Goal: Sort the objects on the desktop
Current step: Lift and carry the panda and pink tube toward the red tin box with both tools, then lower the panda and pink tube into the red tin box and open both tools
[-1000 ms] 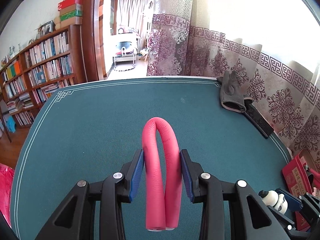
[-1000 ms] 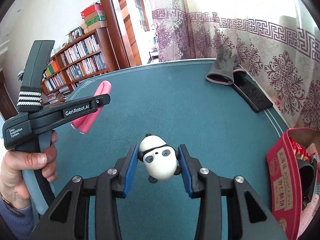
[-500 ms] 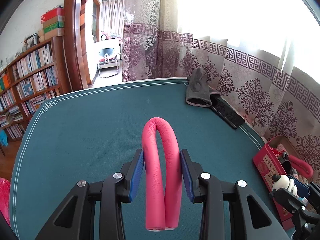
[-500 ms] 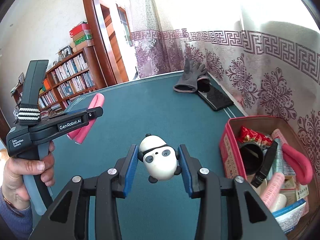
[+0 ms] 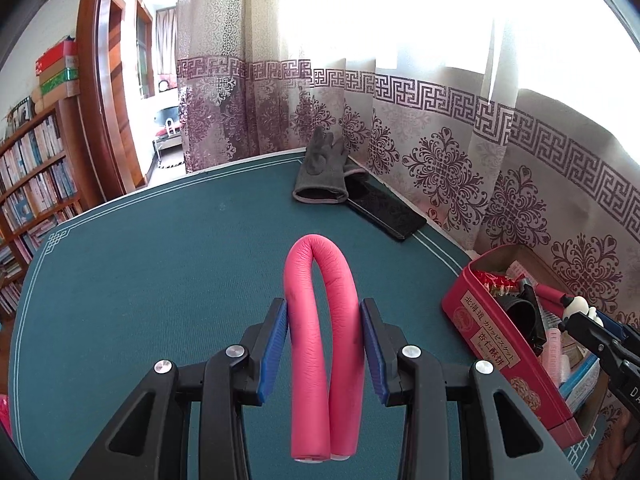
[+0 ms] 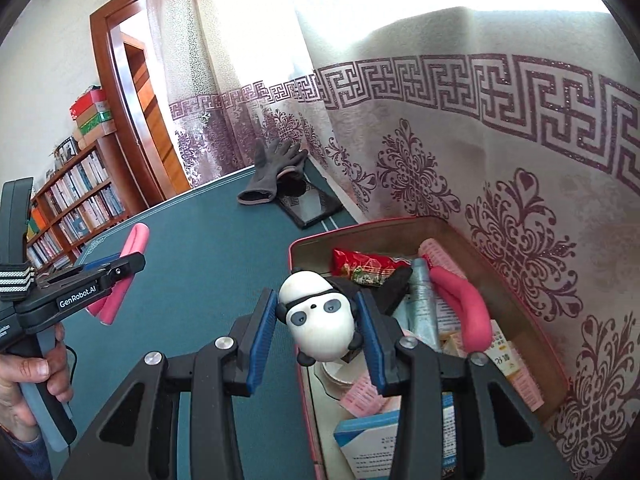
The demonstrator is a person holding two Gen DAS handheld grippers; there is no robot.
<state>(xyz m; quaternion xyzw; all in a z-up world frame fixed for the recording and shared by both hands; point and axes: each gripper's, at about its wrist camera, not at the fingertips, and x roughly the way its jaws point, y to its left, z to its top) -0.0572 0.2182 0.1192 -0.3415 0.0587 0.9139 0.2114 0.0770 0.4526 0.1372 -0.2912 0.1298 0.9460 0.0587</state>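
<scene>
My left gripper (image 5: 325,308) is shut on a pink foam roller (image 5: 322,344) folded into a loop, held above the green table (image 5: 160,264). The same gripper (image 6: 128,262) with the roller (image 6: 130,246) shows at the left of the right wrist view, in a person's hand (image 6: 28,376). My right gripper (image 6: 317,304) is shut on a white and black panda figure (image 6: 320,320), which hangs over the near left part of the red box (image 6: 296,248). The left wrist view shows that box (image 5: 492,340) at right, the panda (image 5: 578,306) over it.
The red box holds several items: a pink roller (image 6: 464,304), a black clip (image 6: 394,284), a red snack packet (image 6: 360,264), a tube, cartons. A grey glove (image 5: 320,178) and black case (image 5: 384,210) lie at the far table edge by the curtain (image 5: 460,152).
Both grippers have swung right with their loads. The red box has come into full view and the panda is now over it instead of over bare table.
</scene>
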